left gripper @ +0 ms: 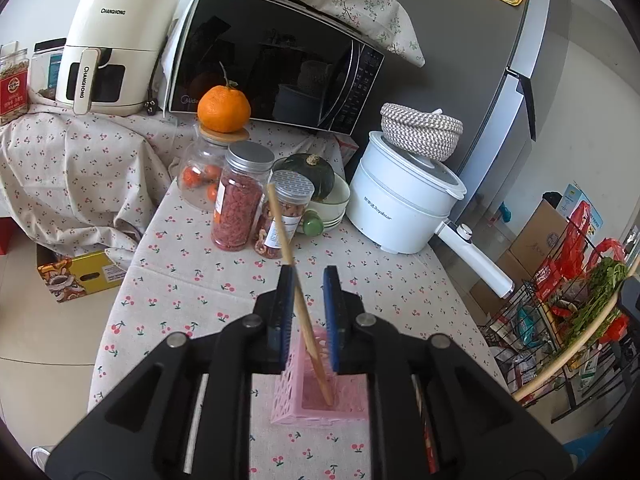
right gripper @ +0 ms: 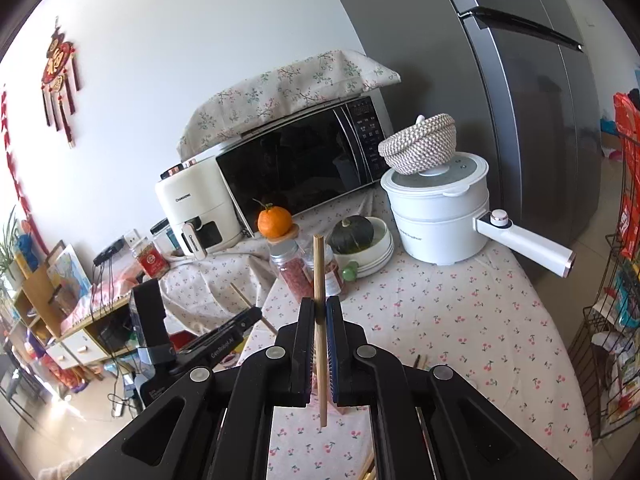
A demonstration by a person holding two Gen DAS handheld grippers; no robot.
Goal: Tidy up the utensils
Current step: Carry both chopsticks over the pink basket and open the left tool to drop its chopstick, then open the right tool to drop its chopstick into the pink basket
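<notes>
In the left wrist view a wooden chopstick (left gripper: 280, 224) leans between the jaws of my left gripper (left gripper: 309, 273), which stand apart and do not press on it. Its lower end rests inside a pink perforated holder (left gripper: 288, 410) on the cherry-print tablecloth (left gripper: 192, 280), right under the gripper. My right gripper (right gripper: 320, 302) is shut on a second wooden chopstick (right gripper: 319, 264), held upright above the table. In the right wrist view the left gripper (right gripper: 254, 315) shows low on the left with its chopstick (right gripper: 242, 297) sticking up.
Behind the holder stand two spice jars (left gripper: 238, 200), a glass jar topped with an orange (left gripper: 224, 109), a squash in bowls (left gripper: 310, 174) and a white electric pot (left gripper: 400, 204) with a long handle. A microwave (left gripper: 272, 60), an air fryer (left gripper: 112, 44), a fridge (left gripper: 480, 60) and a wire rack (left gripper: 560, 320) ring the table.
</notes>
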